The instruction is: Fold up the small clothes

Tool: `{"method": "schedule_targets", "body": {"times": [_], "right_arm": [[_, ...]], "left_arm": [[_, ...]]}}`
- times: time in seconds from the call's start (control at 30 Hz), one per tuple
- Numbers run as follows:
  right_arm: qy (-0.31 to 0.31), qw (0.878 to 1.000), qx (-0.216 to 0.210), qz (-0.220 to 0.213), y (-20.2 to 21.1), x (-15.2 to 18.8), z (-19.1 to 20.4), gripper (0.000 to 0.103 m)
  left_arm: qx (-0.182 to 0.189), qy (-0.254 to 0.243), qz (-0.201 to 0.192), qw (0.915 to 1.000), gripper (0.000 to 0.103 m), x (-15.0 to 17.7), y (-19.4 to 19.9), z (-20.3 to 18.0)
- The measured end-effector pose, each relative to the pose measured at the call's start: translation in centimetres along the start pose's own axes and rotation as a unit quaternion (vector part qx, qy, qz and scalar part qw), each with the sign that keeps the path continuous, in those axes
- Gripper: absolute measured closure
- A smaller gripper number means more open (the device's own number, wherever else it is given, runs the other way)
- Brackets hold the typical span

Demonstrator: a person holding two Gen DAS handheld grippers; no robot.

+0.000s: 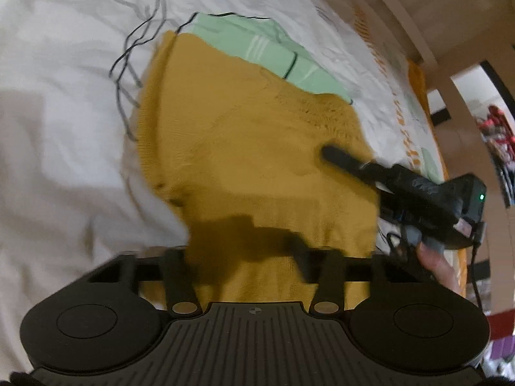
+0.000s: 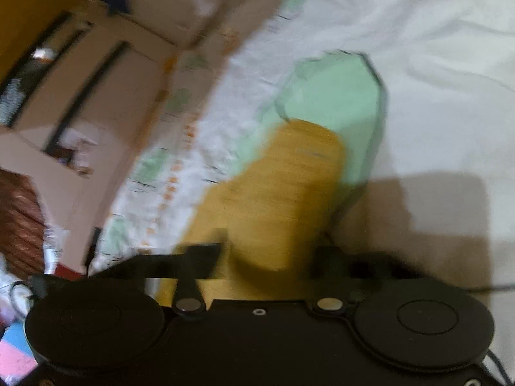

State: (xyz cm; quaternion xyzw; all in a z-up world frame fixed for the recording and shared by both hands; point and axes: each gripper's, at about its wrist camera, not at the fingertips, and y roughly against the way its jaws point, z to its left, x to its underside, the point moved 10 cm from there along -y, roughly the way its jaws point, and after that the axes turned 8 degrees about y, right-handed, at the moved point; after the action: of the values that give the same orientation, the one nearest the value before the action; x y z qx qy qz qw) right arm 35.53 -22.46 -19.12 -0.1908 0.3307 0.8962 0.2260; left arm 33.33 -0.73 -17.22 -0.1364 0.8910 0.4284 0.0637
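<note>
Now I see my right gripper [image 1: 325,154] pressing on the mustard sweater [image 1: 244,160]. Whether either gripper grips cloth, I cannot tell; the left gripper [image 1: 248,257] sits at its near edge.

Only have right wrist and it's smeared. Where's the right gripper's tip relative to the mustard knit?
Observer: In the left wrist view the right gripper appears to rest its tip on the mustard knit, near the knit's right edge.
Operator: Is the unit powered?
Observer: Yes, a green light glows on its body.
</note>
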Motion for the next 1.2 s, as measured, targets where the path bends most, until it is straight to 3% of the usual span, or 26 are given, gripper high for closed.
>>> {"method": "schedule_targets", "body": {"times": [0.03,0.13,0.27,0.37,0.7,0.83,0.93,1.0,1.1,1.2], "right_arm": [[-0.011,1.0,0.005,-0.001,0.2,0.2,-0.1,0.065],[-0.009,1.0,0.02,-0.003,1.0,0.4,0.8,0.066],[-0.009,0.999,0.032,0.003,3.2,1.1,2.4,0.066],[-0.002,0.999,0.048,0.018,5.9,2.6,3.2,0.066],[-0.032,0.995,0.087,0.045,15.7,10.7,3.5,0.066],[-0.008,0.993,0.113,0.04,17.6,12.2,3.3,0.065],[0.02,0.986,0.164,0.03,18.1,12.4,1.8,0.059],[0.031,0.981,0.189,0.024,18.2,12.5,0.9,0.053],[0.035,0.976,0.214,0.004,19.2,12.4,-0.2,0.045],[0.041,0.969,0.243,-0.028,21.0,11.7,-0.7,0.045]], "left_arm": [[0.008,0.014,0.001,0.9999,0.079,0.0,0.1,0.3],[0.031,0.049,0.001,0.9983,0.082,0.2,0.8,0.3],[0.053,0.03,0.006,0.9981,0.085,2.1,2.3,-1.3],[0.079,0.025,0.026,0.9963,0.086,5.1,3.1,-3.1],[0.099,-0.012,0.076,0.9921,0.086,17.0,3.9,-6.4],[0.061,-0.032,0.057,0.996,0.086,19.0,3.7,-5.8],[0.01,-0.052,0.027,0.9982,0.086,19.1,3.8,-4.8],[-0.024,-0.065,0.009,0.9976,0.085,19.4,4.1,-4.0],[-0.043,-0.07,-0.01,0.9966,0.083,19.8,4.5,-4.0],[-0.07,-0.087,-0.038,0.993,0.083,20.0,5.3,-4.3]]}}
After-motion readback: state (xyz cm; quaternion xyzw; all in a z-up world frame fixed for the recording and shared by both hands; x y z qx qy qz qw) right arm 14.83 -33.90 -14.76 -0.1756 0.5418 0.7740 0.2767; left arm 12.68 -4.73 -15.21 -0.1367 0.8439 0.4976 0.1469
